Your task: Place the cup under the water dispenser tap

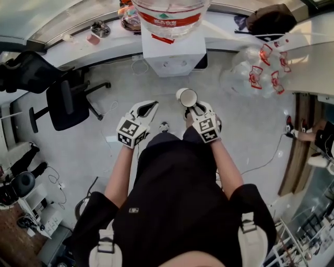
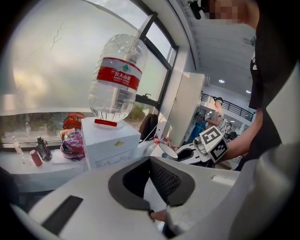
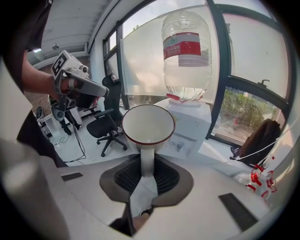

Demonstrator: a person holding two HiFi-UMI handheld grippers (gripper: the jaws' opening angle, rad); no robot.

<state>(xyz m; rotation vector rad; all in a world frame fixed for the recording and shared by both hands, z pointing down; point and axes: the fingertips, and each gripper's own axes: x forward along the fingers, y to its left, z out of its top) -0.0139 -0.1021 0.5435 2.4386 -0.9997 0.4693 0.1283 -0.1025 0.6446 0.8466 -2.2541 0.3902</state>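
A white cup (image 3: 148, 124) with a red rim sticks out ahead of my right gripper (image 3: 147, 164), which is shut on its handle; the cup's mouth faces the camera. The head view shows this cup (image 1: 187, 97) above the floor, short of the white water dispenser (image 1: 175, 55) that carries an upturned bottle (image 1: 169, 15). The dispenser's tap (image 3: 180, 146) shows just right of the cup, some way behind it. My left gripper (image 1: 146, 110) hangs level with the right one, open, with nothing between its fingers. In the left gripper view the dispenser (image 2: 110, 143) stands ahead to the left.
A black office chair (image 1: 65, 101) stands on the floor to the left. The curved counter (image 1: 104, 44) holds a bowl (image 1: 99, 28) and snack bags (image 1: 128, 18). Plastic bags with red handles (image 1: 261, 73) and a dark backpack (image 1: 271, 21) lie to the right. A cable (image 1: 261, 161) crosses the floor.
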